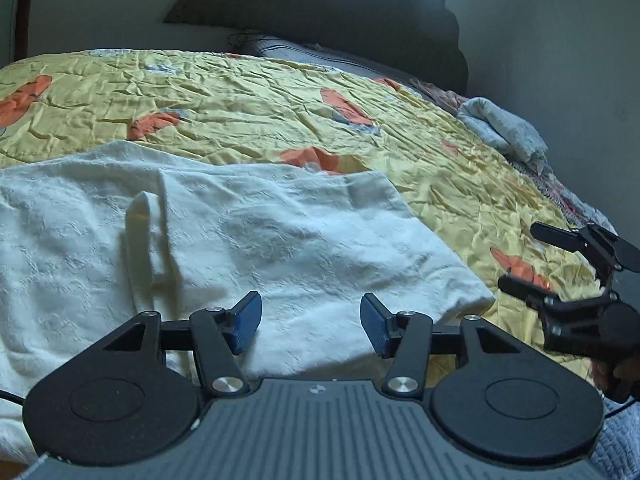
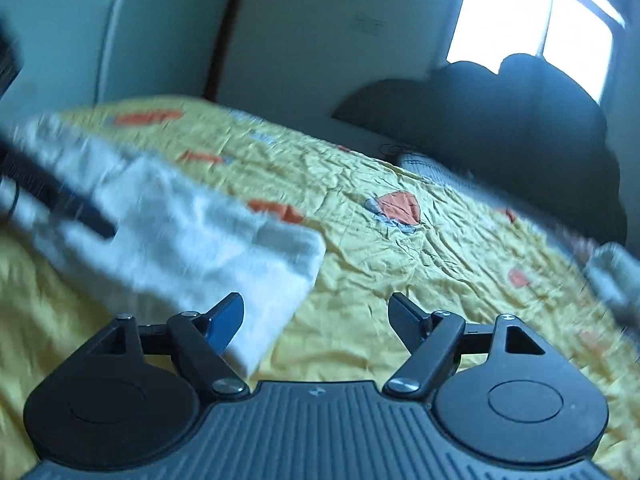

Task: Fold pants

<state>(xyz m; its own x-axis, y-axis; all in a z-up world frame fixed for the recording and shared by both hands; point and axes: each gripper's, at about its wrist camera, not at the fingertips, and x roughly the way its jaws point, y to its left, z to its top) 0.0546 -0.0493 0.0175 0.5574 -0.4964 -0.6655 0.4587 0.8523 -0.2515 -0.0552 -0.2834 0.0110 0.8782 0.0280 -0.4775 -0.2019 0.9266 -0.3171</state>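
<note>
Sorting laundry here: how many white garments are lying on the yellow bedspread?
1: the white pants lie spread on the near part of the bedspread. A grey bundle sits at its far right edge; more may be hidden.

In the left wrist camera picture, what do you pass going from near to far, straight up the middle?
left gripper → white pants → yellow bedspread with orange patches → grey pillow → dark headboard

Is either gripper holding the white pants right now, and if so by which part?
Nothing is held. The left gripper stands open above the white pants; the right gripper is open beside their corner.
</note>
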